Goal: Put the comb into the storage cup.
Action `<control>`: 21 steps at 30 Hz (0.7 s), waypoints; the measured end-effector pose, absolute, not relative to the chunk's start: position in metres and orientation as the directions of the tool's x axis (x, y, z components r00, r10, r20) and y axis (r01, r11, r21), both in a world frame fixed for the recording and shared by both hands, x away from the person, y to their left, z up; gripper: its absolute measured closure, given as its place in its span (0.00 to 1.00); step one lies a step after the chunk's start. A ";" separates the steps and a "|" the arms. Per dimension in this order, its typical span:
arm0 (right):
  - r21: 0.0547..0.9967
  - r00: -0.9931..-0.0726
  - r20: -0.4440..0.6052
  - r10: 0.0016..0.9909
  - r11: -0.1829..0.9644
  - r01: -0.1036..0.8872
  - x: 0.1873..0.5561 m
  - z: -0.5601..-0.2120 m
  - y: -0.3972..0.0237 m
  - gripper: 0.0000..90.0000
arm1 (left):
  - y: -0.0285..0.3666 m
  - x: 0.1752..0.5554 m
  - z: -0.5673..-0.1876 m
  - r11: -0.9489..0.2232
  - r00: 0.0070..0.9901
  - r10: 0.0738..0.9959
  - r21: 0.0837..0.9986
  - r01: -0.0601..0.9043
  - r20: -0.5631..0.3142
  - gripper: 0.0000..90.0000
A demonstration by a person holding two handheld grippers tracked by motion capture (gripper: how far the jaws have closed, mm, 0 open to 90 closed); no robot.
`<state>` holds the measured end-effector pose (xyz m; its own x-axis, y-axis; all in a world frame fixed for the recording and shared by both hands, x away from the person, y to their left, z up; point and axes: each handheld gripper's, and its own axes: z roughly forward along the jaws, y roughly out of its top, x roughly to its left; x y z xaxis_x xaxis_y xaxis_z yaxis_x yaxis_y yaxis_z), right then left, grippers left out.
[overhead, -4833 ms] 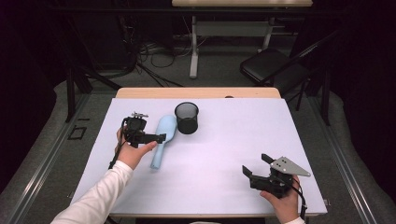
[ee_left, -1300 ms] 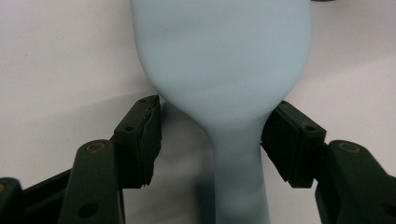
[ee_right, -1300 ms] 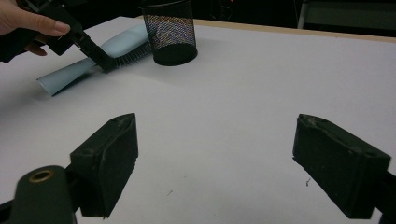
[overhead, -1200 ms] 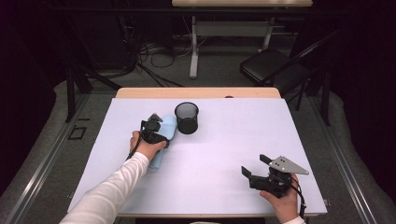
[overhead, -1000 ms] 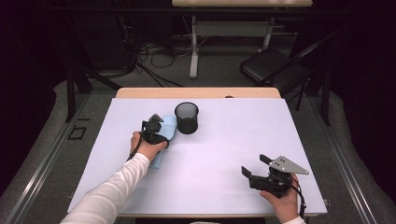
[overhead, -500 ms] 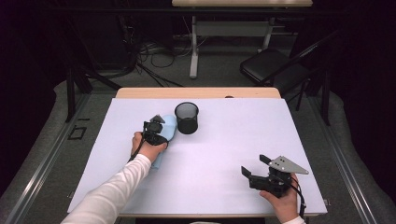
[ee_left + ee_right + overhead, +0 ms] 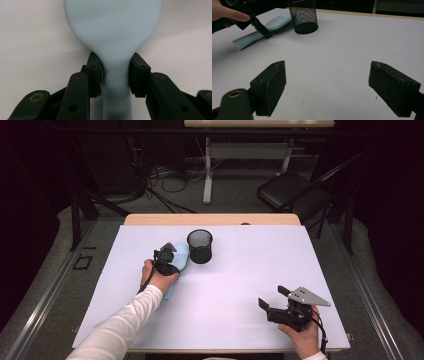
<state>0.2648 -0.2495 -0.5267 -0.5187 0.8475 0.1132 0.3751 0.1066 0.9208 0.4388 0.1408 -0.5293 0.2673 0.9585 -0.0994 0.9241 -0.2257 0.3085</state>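
A person sits at a white tabletop (image 7: 240, 320), holding a two-jaw tool in each hand. The left tool (image 7: 167, 261) has just been closing its jaws on the neck of a pale blue hairbrush (image 7: 112, 32), where the handle widens into the head. In the left gripper view both black pads (image 7: 94, 72) press against that narrow neck, so the brush is gripped, though it still lies flat on the tabletop. The neck looks like a sensible place to hold: it is the slimmest part, and the flare of the head above it should keep the brush from sliding out.

In the high view the hairbrush (image 7: 179, 257) lies left of centre, its head pointing toward the far side and just beside a black mesh cup (image 7: 200, 246) (seemingly where it is headed). The right gripper view shows the brush (image 7: 262, 31) bristle side down, its bristles near the base of the cup (image 7: 304, 17), and the left hand's fingers (image 7: 230, 13) around the tool.

The right tool (image 7: 276, 306) rests near the front right corner of the tabletop, well apart from the brush and cup. Its jaws stand wide open with nothing between them, apparently kept out of the way while the left hand works.

Lifting the brush and tilting it upright over the cup appears to be the next step.
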 end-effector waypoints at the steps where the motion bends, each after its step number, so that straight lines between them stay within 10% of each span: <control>1: 0.921 -0.519 0.114 0.847 0.106 0.375 0.265 -0.527 -0.249 0.16 | 0.141 0.439 -0.529 -0.225 0.266 0.959 0.309 0.924 -0.099 0.74; 21: 0.921 -0.519 0.117 0.847 0.102 0.376 0.266 -0.527 -0.250 0.16 | 0.144 0.440 -0.529 -0.124 0.174 0.973 0.293 0.948 -0.152 0.77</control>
